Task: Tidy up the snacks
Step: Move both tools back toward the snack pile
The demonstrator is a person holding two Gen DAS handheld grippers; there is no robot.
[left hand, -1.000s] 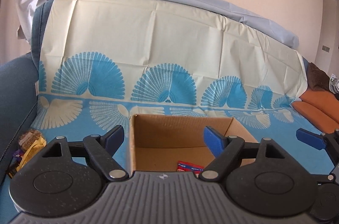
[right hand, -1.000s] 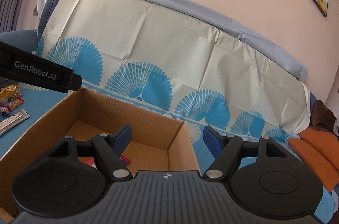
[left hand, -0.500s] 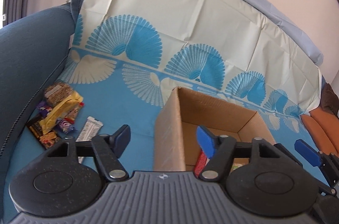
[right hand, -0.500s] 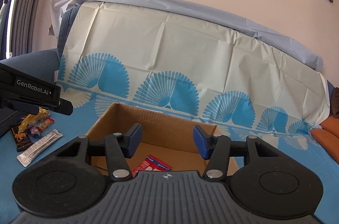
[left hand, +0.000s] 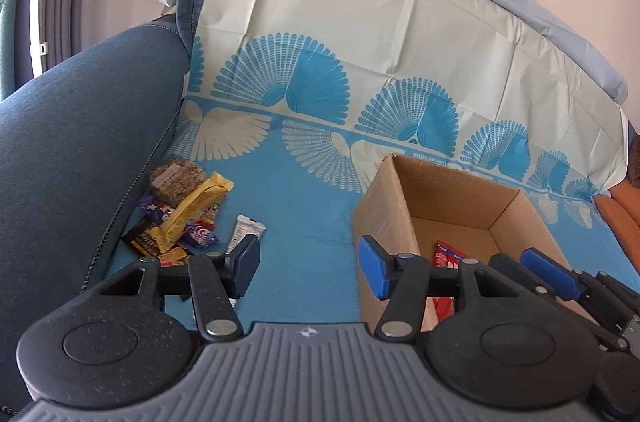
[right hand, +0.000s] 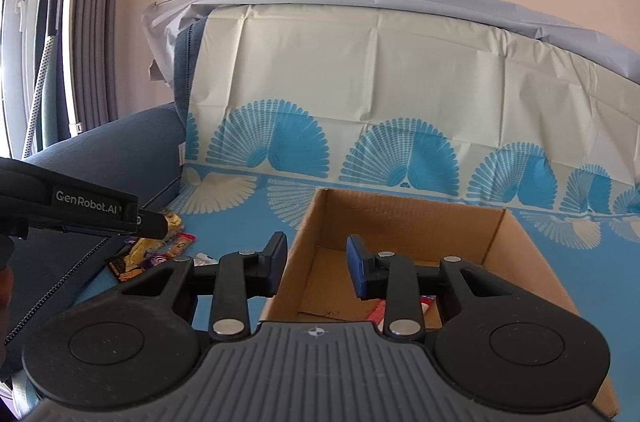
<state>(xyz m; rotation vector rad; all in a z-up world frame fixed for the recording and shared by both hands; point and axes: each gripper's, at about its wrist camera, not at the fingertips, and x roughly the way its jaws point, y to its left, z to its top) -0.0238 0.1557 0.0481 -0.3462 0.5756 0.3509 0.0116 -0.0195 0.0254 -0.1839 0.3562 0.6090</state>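
Snack pile [left hand: 180, 218] at sofa's armrest edge: light, crinkly, slippery wrappers, pinch mid-body; left gripper [left hand: 308, 264] and right gripper [right hand: 316, 264] closing, both empty, cardboard box [left hand: 452, 198] near.

The right gripper [right hand: 316, 262] sits low in the middle, its jaws closing with nothing between them. Behind it an open cardboard box [right hand: 400, 218] rests on a blue cloth [right hand: 592, 262]. A red packet [right hand: 378, 310] peeks out inside the box. At the left edge the left gripper [right hand: 92, 208] pokes in above a pile of snacks [right hand: 156, 250]
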